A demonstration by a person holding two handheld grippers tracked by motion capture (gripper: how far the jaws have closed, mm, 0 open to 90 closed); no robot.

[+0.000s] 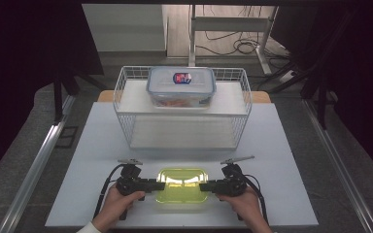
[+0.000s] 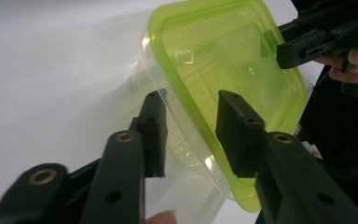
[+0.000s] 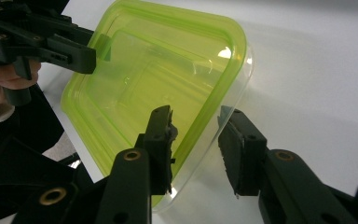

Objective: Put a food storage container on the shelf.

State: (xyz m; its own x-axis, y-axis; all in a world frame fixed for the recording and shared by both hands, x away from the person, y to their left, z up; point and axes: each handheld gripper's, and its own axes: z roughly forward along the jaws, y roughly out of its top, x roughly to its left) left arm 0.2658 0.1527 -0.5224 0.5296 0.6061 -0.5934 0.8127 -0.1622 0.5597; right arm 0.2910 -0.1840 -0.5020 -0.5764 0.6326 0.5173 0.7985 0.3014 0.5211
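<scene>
Green-lid box: I'm working on a clear plastic container with a lime green lid (image 1: pixel 182 184), sitting at the near edge of the white tabletop (image 1: pixel 281 160), right between my two hands.
Left claw: my left claw (image 2: pixel 189 133) is straddling the container's left rim, one jaw over the lid, the other against the clear wall. The jaws are spread with a gap showing, so I'm not clamping.
Right claw: my right claw (image 3: pixel 196 144) is doing the mirror thing on the opposite rim, also spread wide, not pinching anything.
Hands: my left hand (image 1: pixel 119 204) and right hand (image 1: pixel 243 204) are coming in from the near side.
Back of tabletop: a white wire basket (image 1: pixel 126 92) is sitting there with a blue-rimmed lidded container (image 1: pixel 180 85) on its upper shelf, well apart from my box.
</scene>
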